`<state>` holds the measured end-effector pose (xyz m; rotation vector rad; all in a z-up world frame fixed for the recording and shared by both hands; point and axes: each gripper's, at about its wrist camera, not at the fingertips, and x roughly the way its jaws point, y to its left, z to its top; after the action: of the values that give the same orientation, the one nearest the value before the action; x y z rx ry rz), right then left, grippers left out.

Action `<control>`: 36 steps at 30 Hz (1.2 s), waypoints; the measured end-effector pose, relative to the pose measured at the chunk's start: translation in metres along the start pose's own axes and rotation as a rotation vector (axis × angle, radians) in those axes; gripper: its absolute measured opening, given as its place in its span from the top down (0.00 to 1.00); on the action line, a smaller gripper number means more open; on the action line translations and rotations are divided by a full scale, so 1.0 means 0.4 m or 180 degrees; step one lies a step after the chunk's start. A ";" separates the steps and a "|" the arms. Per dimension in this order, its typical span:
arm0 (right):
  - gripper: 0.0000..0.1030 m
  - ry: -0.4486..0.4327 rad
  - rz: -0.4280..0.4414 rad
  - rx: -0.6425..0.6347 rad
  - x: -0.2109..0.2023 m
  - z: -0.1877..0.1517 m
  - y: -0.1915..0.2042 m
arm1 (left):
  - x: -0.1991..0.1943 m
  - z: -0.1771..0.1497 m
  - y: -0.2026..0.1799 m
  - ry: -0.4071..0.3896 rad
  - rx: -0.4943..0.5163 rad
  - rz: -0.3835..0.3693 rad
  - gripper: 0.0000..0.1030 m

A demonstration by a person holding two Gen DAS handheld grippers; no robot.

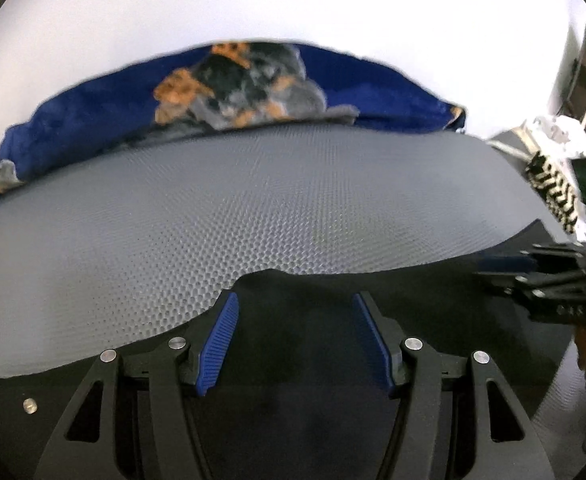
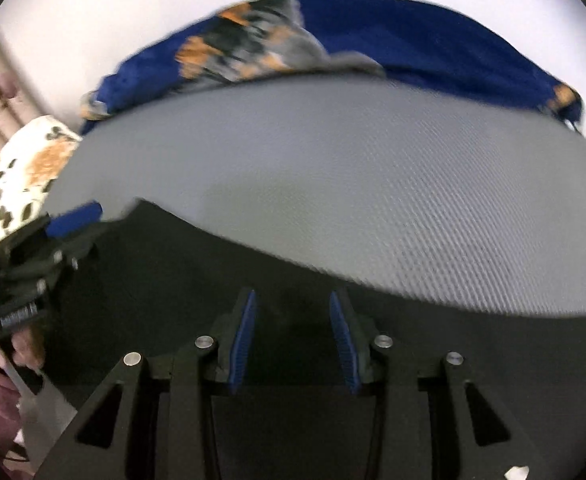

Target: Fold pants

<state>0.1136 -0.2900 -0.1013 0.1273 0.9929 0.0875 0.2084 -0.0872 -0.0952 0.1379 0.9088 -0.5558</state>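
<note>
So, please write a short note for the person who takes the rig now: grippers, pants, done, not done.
Left gripper: jaws open, holding nothing, over the near edge of the black pants.
Right gripper: jaws open, holding nothing, also over the pants.
Pants lie on the grey mat; a blue patterned blanket is behind it.
Done: no fold visible.
Left: grasp the edge, fold.
</note>
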 end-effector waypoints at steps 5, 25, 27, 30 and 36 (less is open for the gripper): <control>0.73 -0.0100 -0.0282 -0.0059 0.027 -0.034 -0.054 | 0.074 -0.013 0.034 0.0188 -0.0038 0.0239 0.39; 0.62 -0.0354 0.0596 0.1511 -0.207 -0.231 -0.468 | -0.095 -0.117 -0.145 0.0265 0.0010 0.0029 0.38; 0.62 -0.0363 0.0524 0.1723 -0.241 -0.278 -0.558 | -0.091 -0.131 -0.168 0.0316 0.0027 0.0012 0.38; 0.62 -0.0313 0.0440 0.1908 -0.265 -0.332 -0.665 | -0.089 -0.147 -0.202 0.0374 0.0037 -0.0023 0.38; 0.62 -0.0200 0.0437 0.2194 -0.277 -0.418 -0.827 | -0.080 -0.150 -0.271 0.0424 0.0078 -0.0006 0.38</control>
<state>-0.0818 -0.6204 -0.1483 0.8246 0.9169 -0.1369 0.0950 -0.1461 -0.0946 0.1980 1.0319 -0.5648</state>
